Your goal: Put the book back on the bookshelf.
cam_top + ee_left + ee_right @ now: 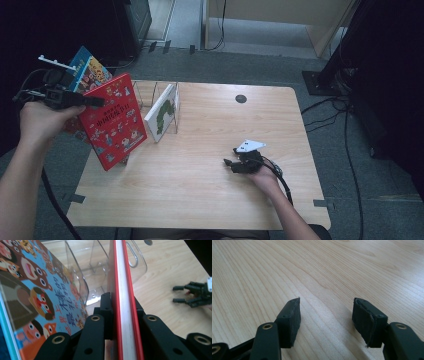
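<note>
We counted three picture books in all: one red-covered book (pixel 114 120) gripped at its edge, one blue-covered book (pixel 89 69) behind it, and one white-covered book (pixel 163 111) with a green figure, which stood leaning in the rack. We recorded one clear plastic book rack (pixel 150 90), with two upright dividers that we could make out. We counted two handheld grippers, one left gripper (pixel 92 101) and one right gripper (pixel 227 163), each with two black jaws. We noted one wooden table (pixel 210 190) and one dark round cable port (pixel 241 98) in its top.
</note>
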